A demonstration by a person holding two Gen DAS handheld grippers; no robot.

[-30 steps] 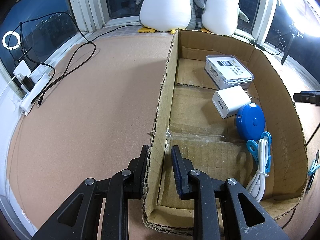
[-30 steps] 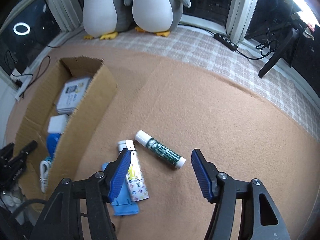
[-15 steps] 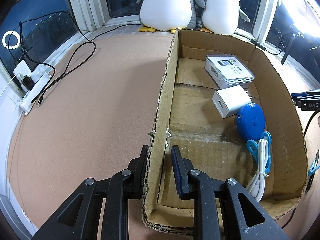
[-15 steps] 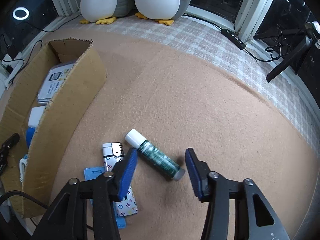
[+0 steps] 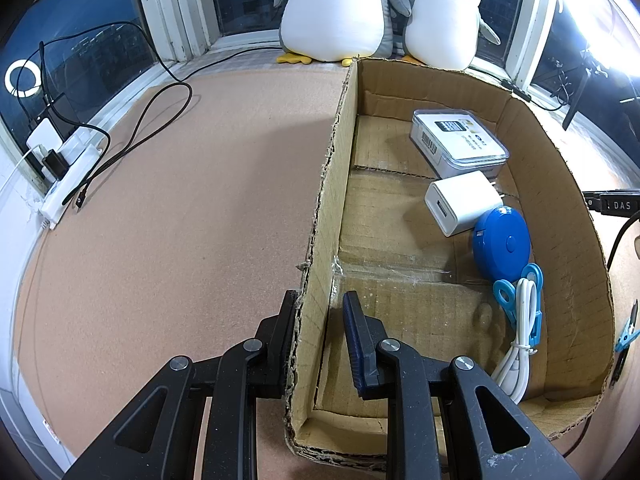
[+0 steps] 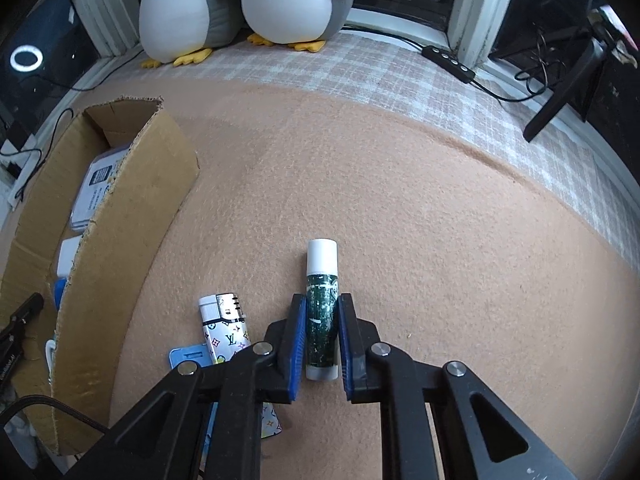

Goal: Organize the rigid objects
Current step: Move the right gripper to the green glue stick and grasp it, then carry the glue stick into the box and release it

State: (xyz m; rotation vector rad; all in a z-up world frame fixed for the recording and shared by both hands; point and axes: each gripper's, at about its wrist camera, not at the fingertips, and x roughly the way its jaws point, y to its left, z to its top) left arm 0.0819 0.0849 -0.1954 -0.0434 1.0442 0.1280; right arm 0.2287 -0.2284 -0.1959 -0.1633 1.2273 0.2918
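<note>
My left gripper [image 5: 320, 300] is shut on the left wall of the open cardboard box [image 5: 324, 184], one finger outside and one inside. In the box lie a clear-lidded white case [image 5: 460, 140], a white charger [image 5: 460, 202], a blue round tape measure [image 5: 502, 240], a blue clip [image 5: 520, 304] and a coiled white cable [image 5: 520, 340]. On the tan mat, the right gripper [image 6: 322, 304] is closing its jaws on a green tube with a white cap [image 6: 321, 272], pads pressing both its sides. A patterned lighter [image 6: 224, 320] lies on a blue card [image 6: 188, 358] just left of it.
Two plush penguins [image 5: 336, 12] sit at the window behind the box. A white power strip [image 5: 68, 176] with black cables runs along the left edge. A plaid cloth [image 6: 400, 80] and a black stand [image 6: 560, 92] are far right. Another blue clip [image 5: 626, 334] lies outside the box.
The right gripper's jaws went from wide apart to shut around the green tube, which now lies lengthwise between them. The left gripper and the box stayed put.
</note>
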